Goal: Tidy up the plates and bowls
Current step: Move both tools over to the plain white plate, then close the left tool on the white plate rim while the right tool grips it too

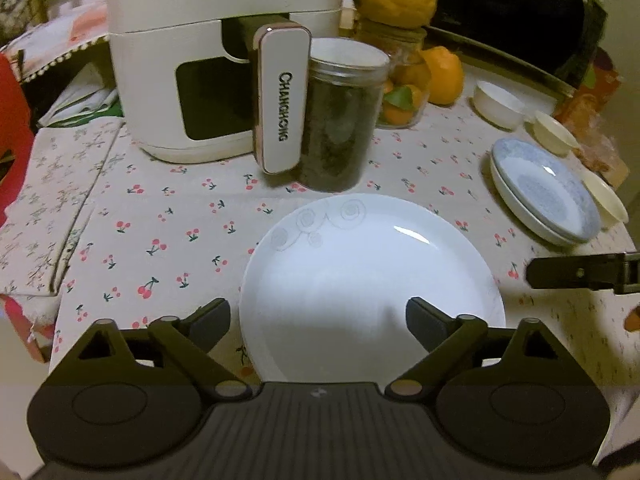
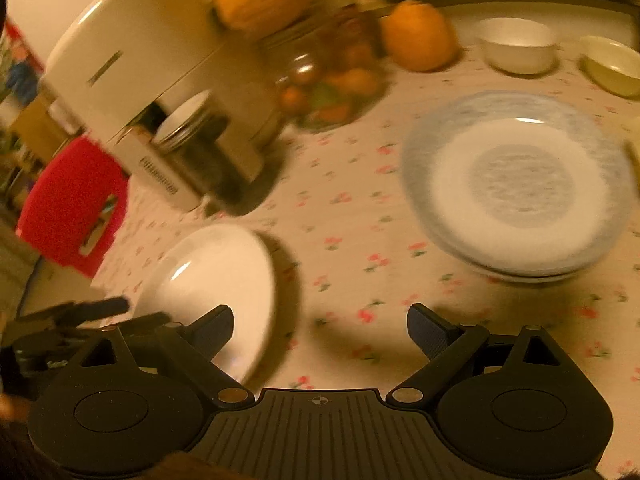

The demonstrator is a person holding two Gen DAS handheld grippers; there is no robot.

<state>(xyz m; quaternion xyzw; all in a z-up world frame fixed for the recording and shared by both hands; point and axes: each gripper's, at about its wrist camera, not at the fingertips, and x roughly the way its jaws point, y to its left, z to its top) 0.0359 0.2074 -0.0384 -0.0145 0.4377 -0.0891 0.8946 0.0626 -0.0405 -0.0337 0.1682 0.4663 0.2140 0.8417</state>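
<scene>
A white plate [image 1: 372, 276] with a faint swirl pattern lies on the cherry-print tablecloth [image 1: 168, 224], right in front of my left gripper [image 1: 318, 320], which is open and empty above its near rim. The plate also shows in the right wrist view [image 2: 212, 280]. A blue-grey plate [image 1: 546, 188] sits stacked on a white one at the right; it also shows in the right wrist view [image 2: 520, 184]. Small bowls [image 1: 498, 104] [image 1: 554, 132] stand behind it. My right gripper [image 2: 320, 330] is open and empty over bare cloth; its finger [image 1: 576, 274] shows at the right edge of the left wrist view.
A white air fryer [image 1: 216, 60] and a dark-filled jar [image 1: 340, 116] stand behind the white plate. Oranges [image 1: 440, 72] and a fruit jar [image 1: 404, 96] are at the back, a dark appliance [image 1: 516, 20] at the back right. A red chair [image 2: 76, 208] stands left of the table.
</scene>
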